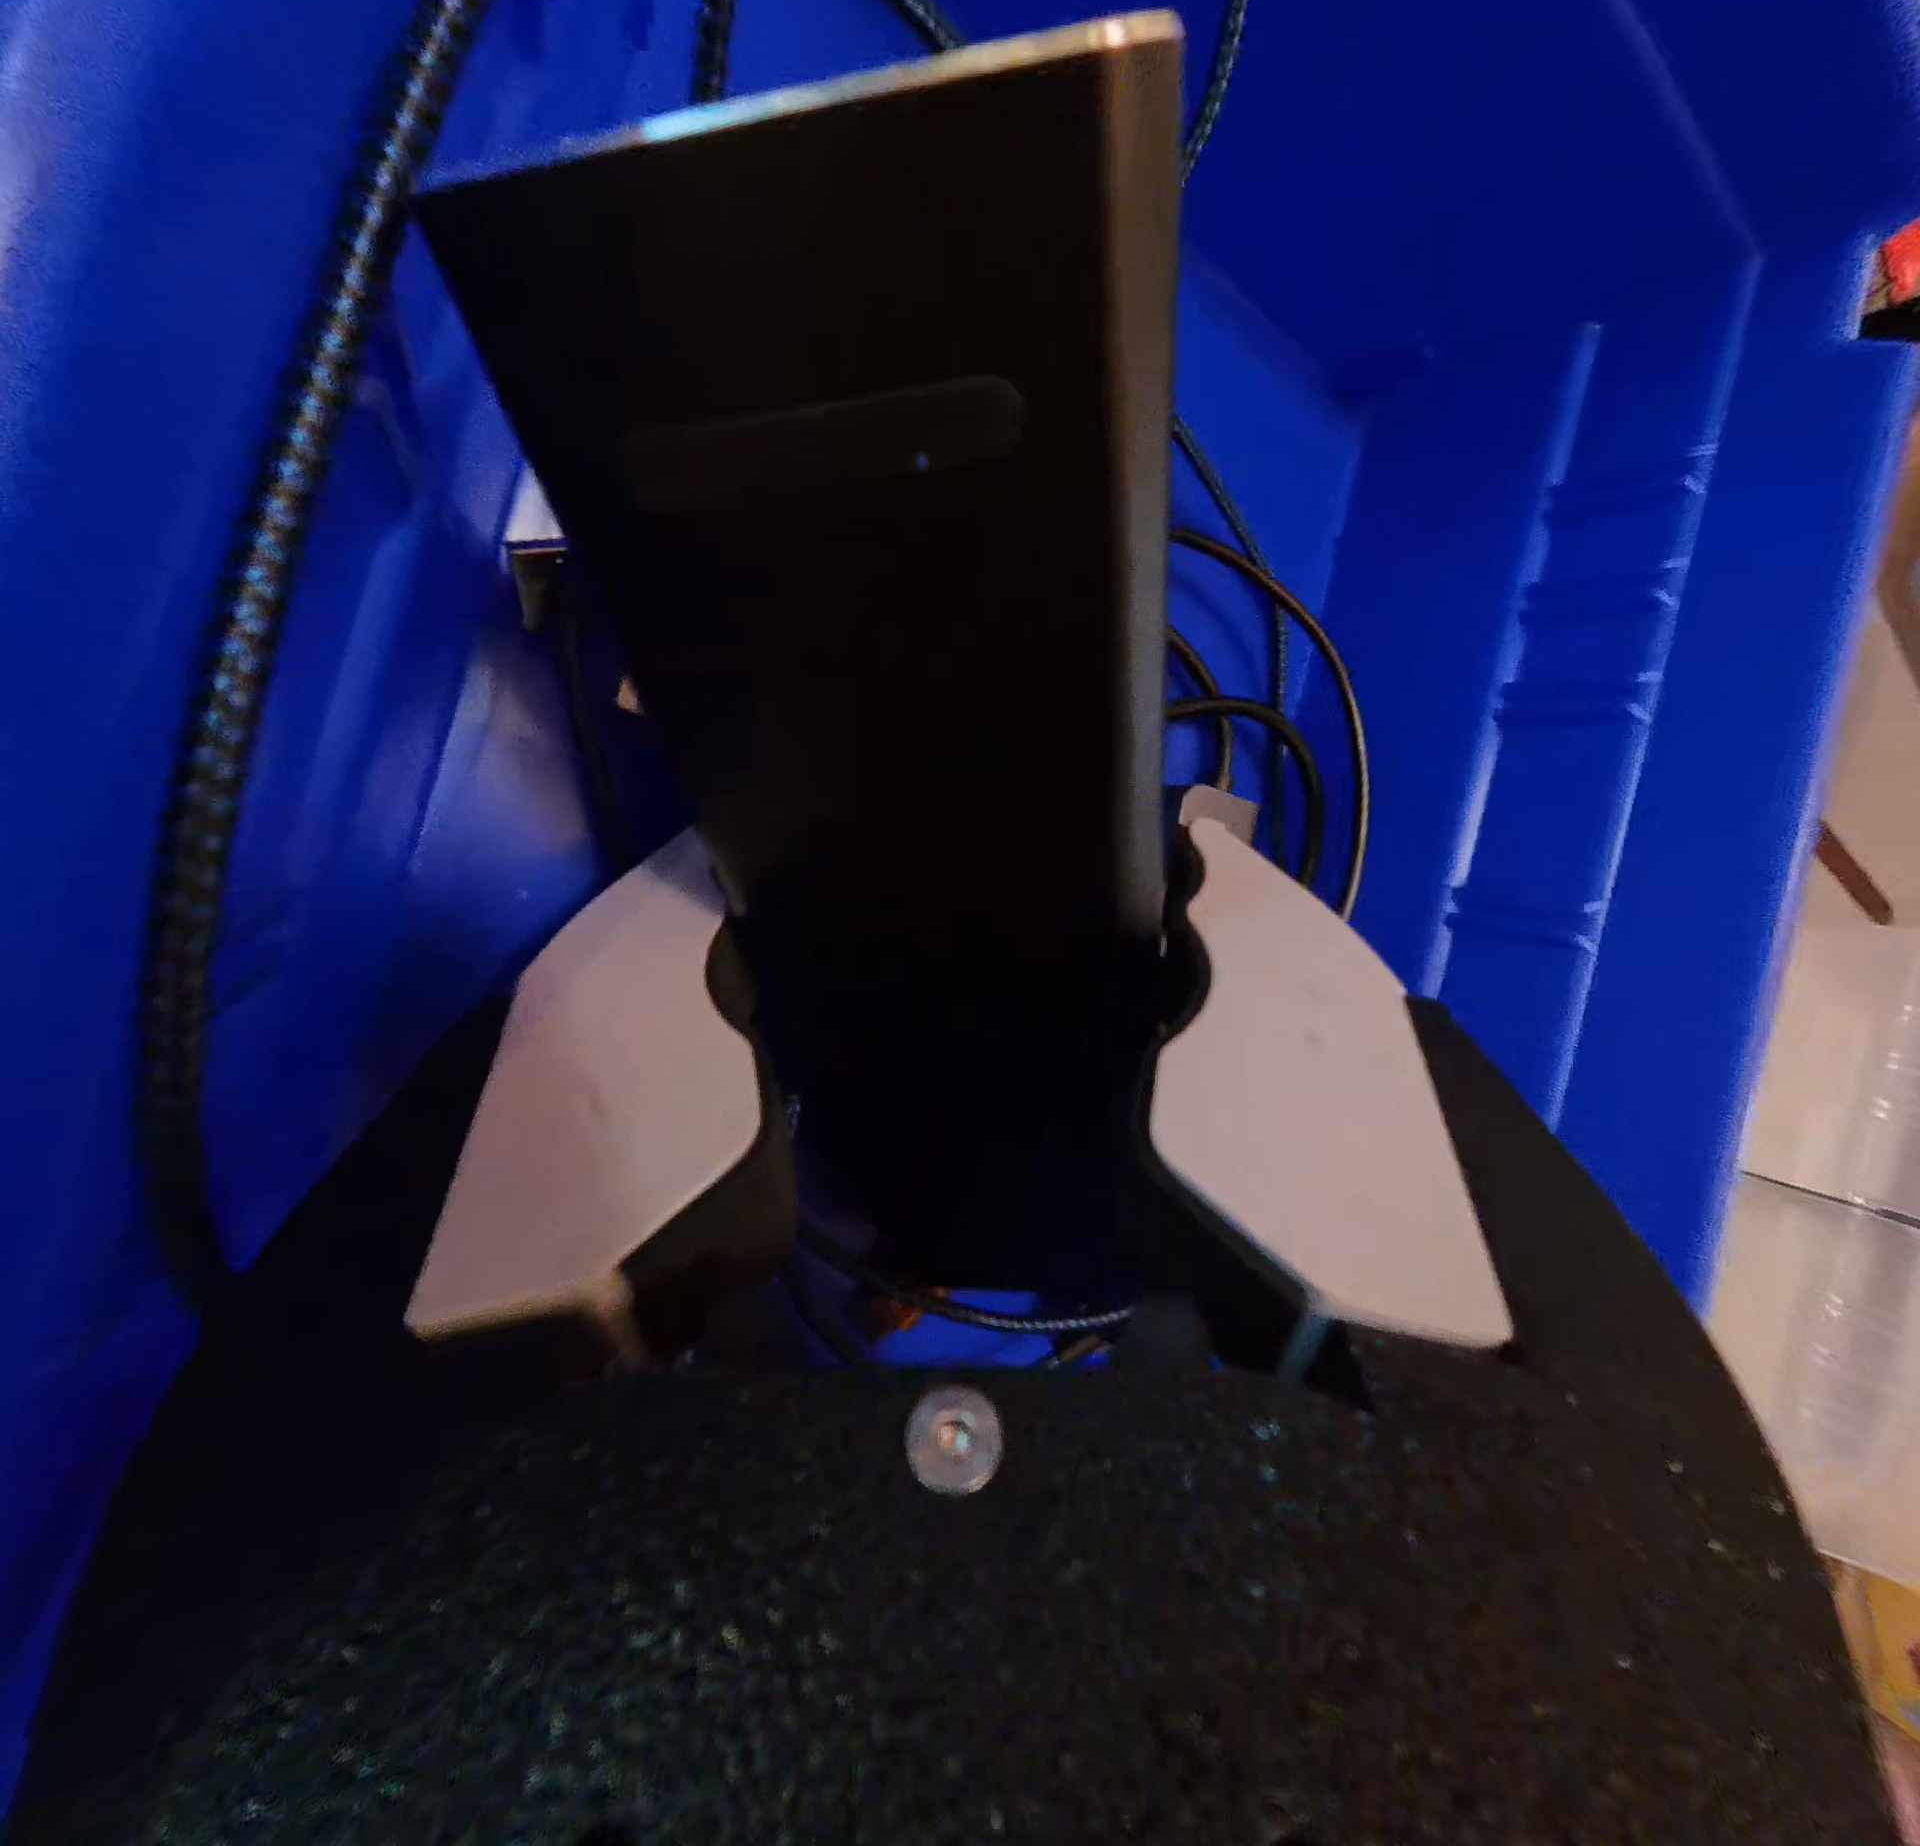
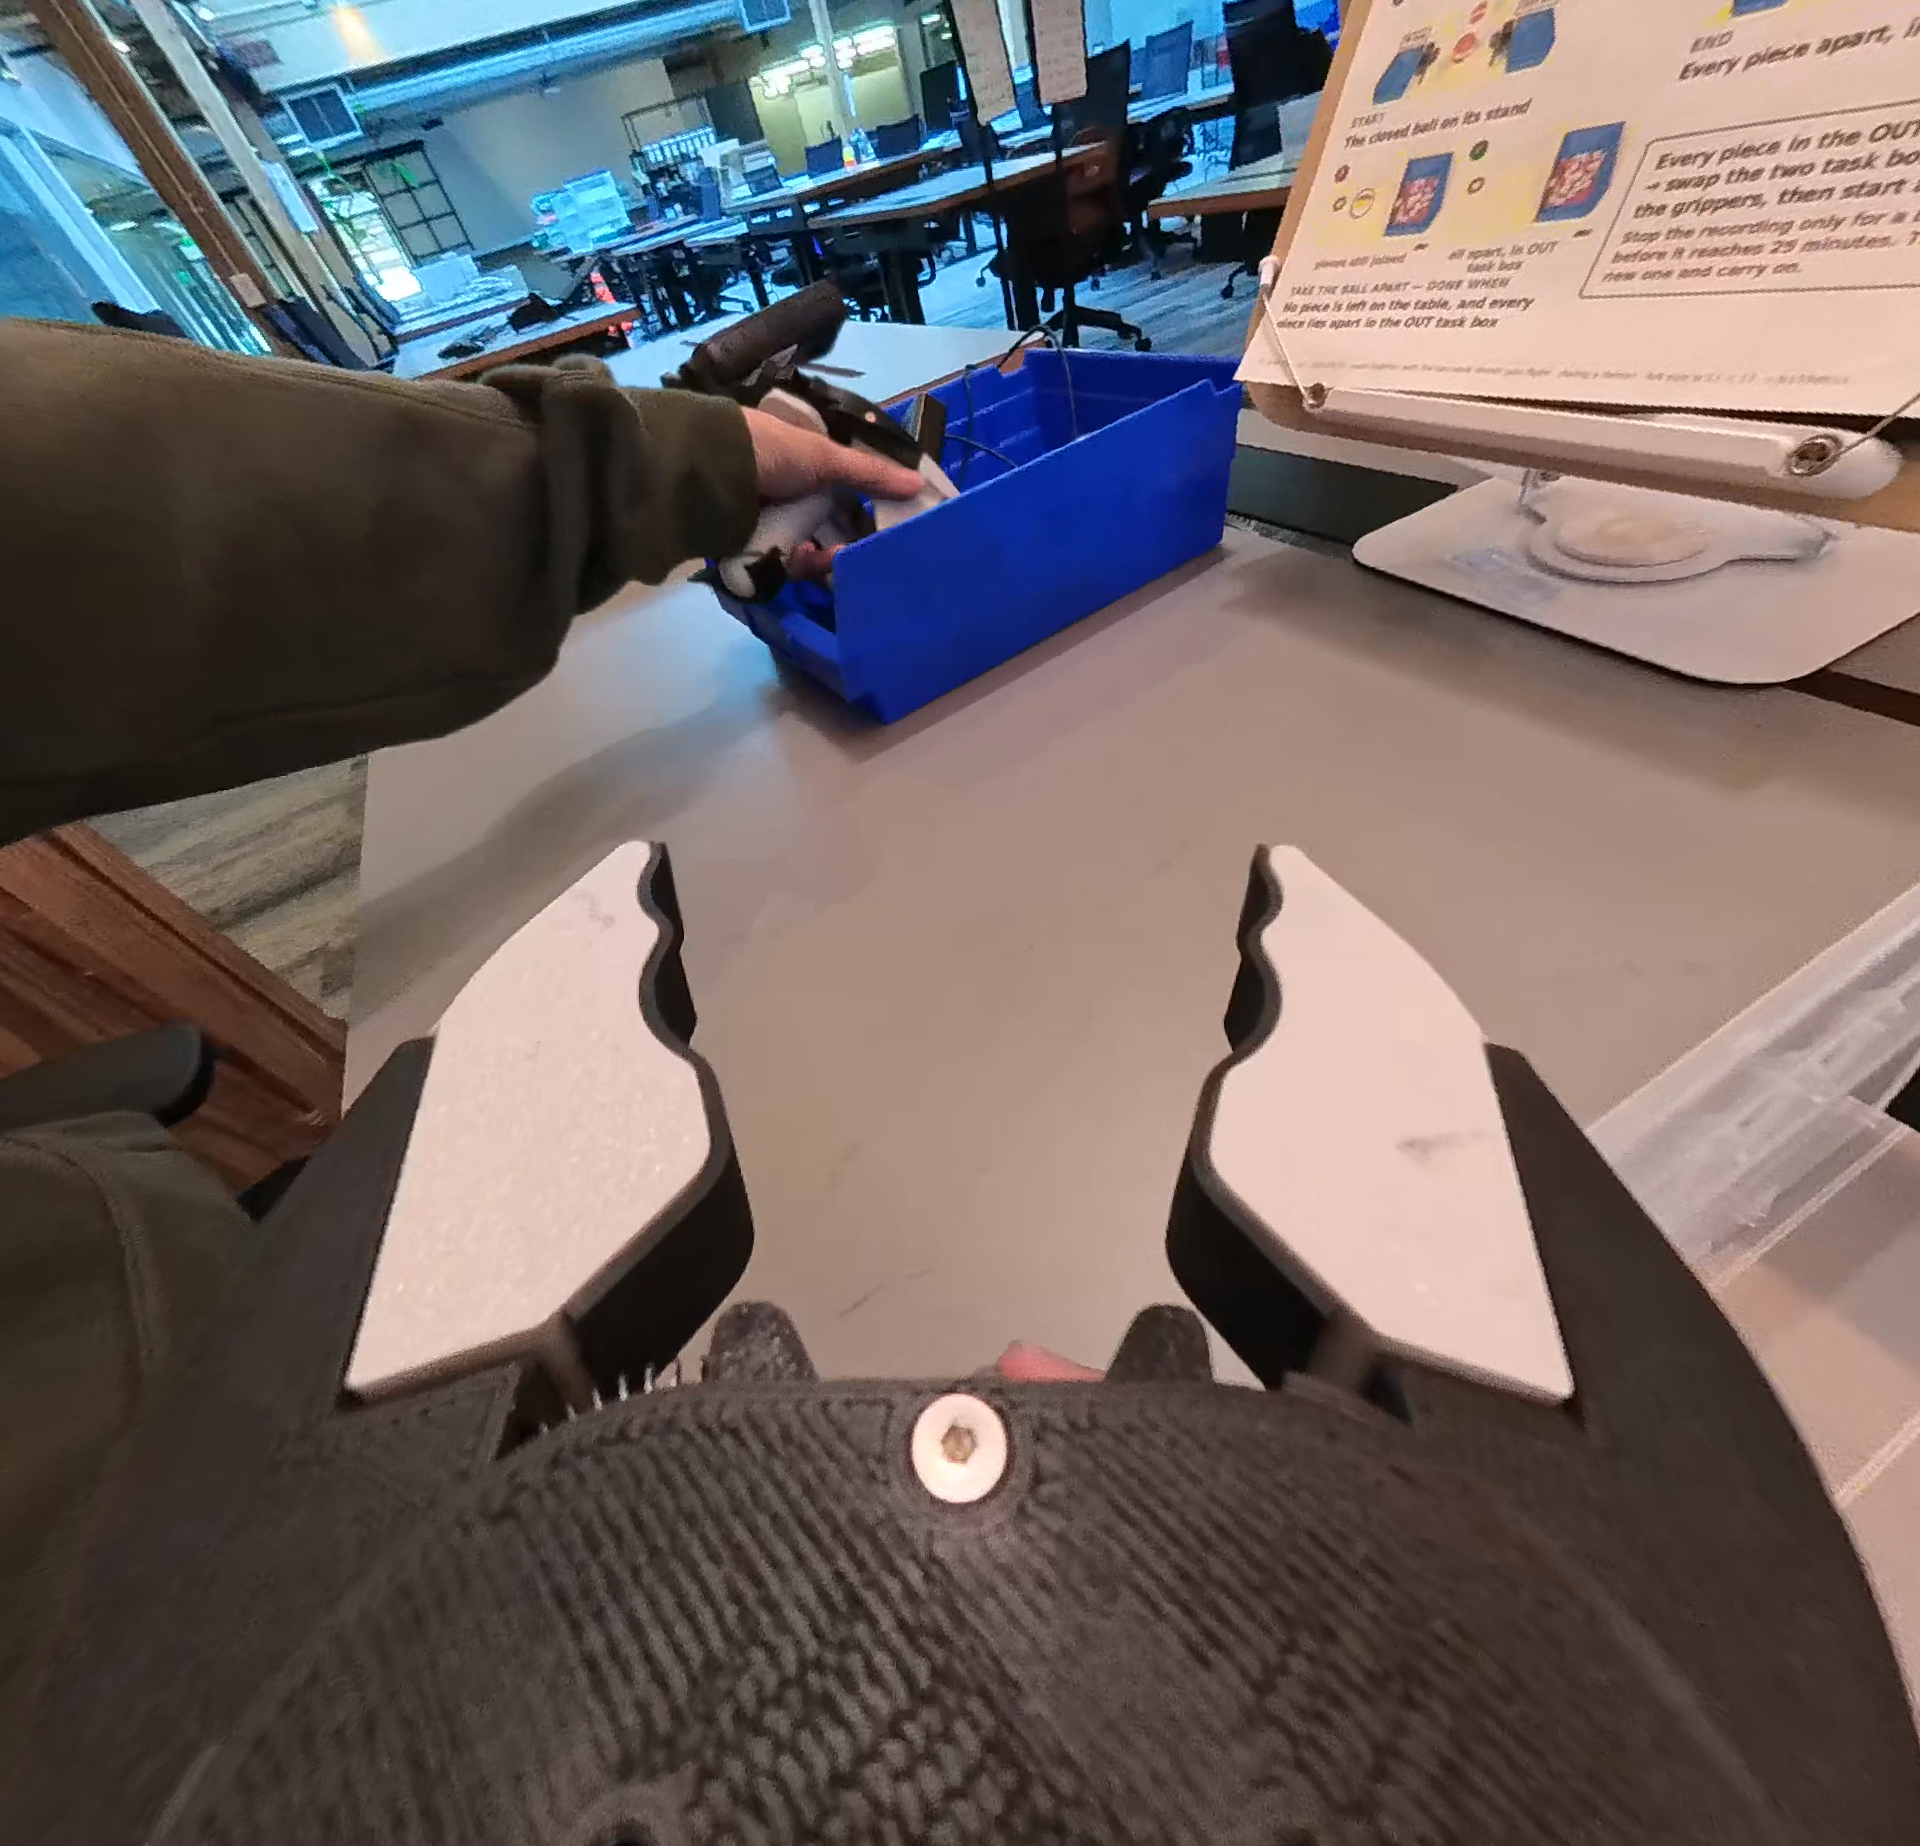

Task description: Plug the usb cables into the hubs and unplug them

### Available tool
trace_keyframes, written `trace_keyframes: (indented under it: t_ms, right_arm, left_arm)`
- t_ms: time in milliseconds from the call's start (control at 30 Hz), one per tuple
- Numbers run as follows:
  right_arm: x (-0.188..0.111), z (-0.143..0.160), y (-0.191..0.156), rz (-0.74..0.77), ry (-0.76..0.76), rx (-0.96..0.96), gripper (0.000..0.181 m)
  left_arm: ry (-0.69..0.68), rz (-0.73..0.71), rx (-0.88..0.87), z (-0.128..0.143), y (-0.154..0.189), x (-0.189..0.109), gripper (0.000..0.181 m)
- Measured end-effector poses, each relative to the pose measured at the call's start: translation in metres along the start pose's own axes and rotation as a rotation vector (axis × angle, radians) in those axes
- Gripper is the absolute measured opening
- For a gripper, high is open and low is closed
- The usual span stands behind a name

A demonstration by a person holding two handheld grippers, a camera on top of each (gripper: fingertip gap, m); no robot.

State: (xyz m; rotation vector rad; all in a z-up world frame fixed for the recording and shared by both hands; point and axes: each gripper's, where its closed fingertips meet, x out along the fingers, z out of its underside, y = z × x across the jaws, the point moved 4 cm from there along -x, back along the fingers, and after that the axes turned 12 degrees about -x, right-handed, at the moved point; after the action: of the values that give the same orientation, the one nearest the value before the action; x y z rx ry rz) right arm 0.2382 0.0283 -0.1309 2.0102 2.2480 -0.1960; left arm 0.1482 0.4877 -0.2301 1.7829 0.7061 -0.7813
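1. Left wrist view: left gripper (image 1: 961,923) clamped on a dark, flat hub (image 1: 831,466), held upright between the fingers (image 1: 613,1069) and rising straight ahead of them.
2. Same view: all of it inside a blue bin (image 1: 1558,342), walls close on both sides and ahead.
3. Same view: braided cable (image 1: 260,601) curving up on the left of the hub; thin black cables (image 1: 1278,695) coiled just right of it and behind. Impossible to tell whether any plug sits in a port, since the hub's near face hides them.
4. Right wrist view: right gripper (image 2: 961,975) spread wide with nothing between the fingers (image 2: 1371,1173), hovering over bare table (image 2: 1039,809).
5. Same view: bin (image 2: 997,549) well ahead and slightly left; the other gripper (image 2: 831,446) reaching into its near-left end in a person's hand (image 2: 821,466), with the hub's edge (image 2: 928,425) just showing above the rim.
6. Same view: instruction board (image 2: 1621,134) on a stand ahead to the right, clear box (image 2: 1766,1121) at the right edge.
7. Progress, as a judgement: looks early. Hub gripped at the bin, but not set out on the table; no cable in the free gripper; no plugging visible. Left to do: bring hub and a cable end together, insert, then pull out, and repeat for the remaining cables.
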Motion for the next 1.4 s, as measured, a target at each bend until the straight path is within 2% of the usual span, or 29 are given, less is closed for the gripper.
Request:
trace_keyframes:
  t_ms: [167, 267, 367, 467, 600, 833, 933, 1033, 1100, 1167, 1267, 1400]
  right_arm:
    - [0.005, 0.004, -0.003, -0.017, -0.017, -0.007, 0.101]
    - [0.005, 0.006, -0.001, -0.005, -0.023, -0.002, 0.099]
    - [0.004, 0.006, 0.0, -0.002, -0.02, 0.012, 0.098]
    - [0.004, 0.005, 0.001, 0.011, -0.015, 0.017, 0.097]
    - [0.006, 0.007, -0.002, 0.009, -0.03, 0.002, 0.096]
    - [0.004, 0.001, -0.005, 0.022, -0.037, -0.041, 0.096]
    - [0.0, -0.004, -0.004, 0.033, -0.023, -0.037, 0.096]
    - [-0.008, -0.012, -0.003, 0.044, 0.008, -0.043, 0.096]
    - [-0.016, -0.021, -0.002, 0.054, 0.04, -0.049, 0.096]
    - [-0.023, -0.031, -0.004, 0.048, 0.079, -0.051, 0.099]
    - [-0.031, -0.046, -0.013, 0.026, 0.138, -0.061, 0.109]
    - [-0.026, -0.057, -0.039, -0.05, 0.156, -0.115, 0.108]
  left_arm:
    - [0.043, 0.051, 0.036, 0.001, 0.003, 0.0, 0.073]
    - [0.073, 0.102, 0.153, 0.002, 0.011, -0.008, 0.073]
    - [0.109, 0.232, 0.235, 0.005, 0.029, -0.026, 0.072]
    - [0.168, 0.408, 0.308, 0.005, 0.055, -0.057, 0.071]
    - [0.248, 0.524, 0.582, 0.015, 0.088, -0.103, 0.071]
    - [0.394, 0.813, 0.816, 0.043, 0.16, -0.206, 0.072]
    - [0.423, 0.907, 0.902, 0.061, 0.192, -0.245, 0.071]
    - [0.418, 0.979, 0.981, 0.09, 0.216, -0.267, 0.072]
    - [0.39, 1.033, 1.036, 0.118, 0.223, -0.266, 0.072]
    - [0.338, 1.066, 1.084, 0.148, 0.221, -0.251, 0.072]
    - [0.235, 1.132, 1.125, 0.197, 0.206, -0.213, 0.073]
    - [0.084, 1.238, 1.134, 0.262, 0.179, -0.164, 0.071]
